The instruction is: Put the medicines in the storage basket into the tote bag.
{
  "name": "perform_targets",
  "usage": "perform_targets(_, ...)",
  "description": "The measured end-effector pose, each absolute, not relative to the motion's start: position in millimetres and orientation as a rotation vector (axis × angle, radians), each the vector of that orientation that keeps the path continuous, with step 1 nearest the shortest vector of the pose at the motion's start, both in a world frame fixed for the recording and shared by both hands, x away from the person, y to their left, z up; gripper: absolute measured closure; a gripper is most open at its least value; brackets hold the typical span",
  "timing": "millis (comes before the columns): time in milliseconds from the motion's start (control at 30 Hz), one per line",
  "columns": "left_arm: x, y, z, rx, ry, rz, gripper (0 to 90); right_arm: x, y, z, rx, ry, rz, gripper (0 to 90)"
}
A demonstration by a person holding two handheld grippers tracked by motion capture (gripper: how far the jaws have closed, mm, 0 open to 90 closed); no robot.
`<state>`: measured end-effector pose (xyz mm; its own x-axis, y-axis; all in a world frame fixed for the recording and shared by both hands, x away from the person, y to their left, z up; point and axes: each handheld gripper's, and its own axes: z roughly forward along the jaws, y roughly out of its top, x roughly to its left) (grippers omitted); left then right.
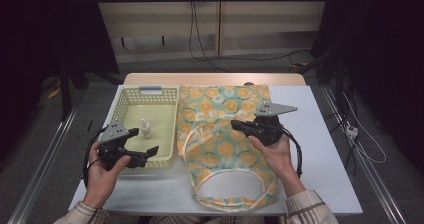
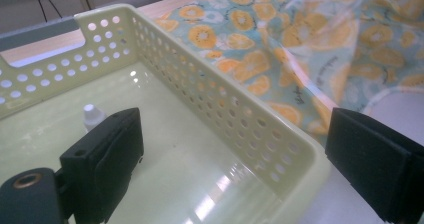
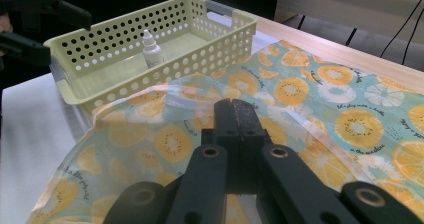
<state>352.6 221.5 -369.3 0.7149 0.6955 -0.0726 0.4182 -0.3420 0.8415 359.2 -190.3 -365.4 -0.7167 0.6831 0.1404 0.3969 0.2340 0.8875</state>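
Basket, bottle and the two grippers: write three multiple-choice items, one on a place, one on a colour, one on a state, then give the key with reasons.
1. Where does the small white bottle stand?
A. On the printed bag
B. Inside the basket
C. On the bare table

2. What colour is the basket?
A. Pale yellow
B. Red
C. Black

3. How do the jaws of the left gripper stand?
A. Shut on the bottle
B. Shut on nothing
C. Open, straddling the basket's near corner

Key: B, the bottle is upright on the basket's floor; A, its perforated walls are pale yellow; C, the left gripper view shows one pad inside the wall and one outside.
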Motion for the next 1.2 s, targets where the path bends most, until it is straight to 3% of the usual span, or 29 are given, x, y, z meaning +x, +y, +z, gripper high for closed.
perform_targets(500, 393.8, 221.1, -364.7, 2.033, 0.93, 0.415, 6.6, 359.3, -187.8, -366.5, 0.992, 2.25, 1.473, 90.0)
perform_targets(1200, 450.1, 219.3, -400.6, 2.134, 1.063, 0.4, 19.9, 361.2, -187.8, -369.4, 0.998, 2.259, 1.473, 90.0)
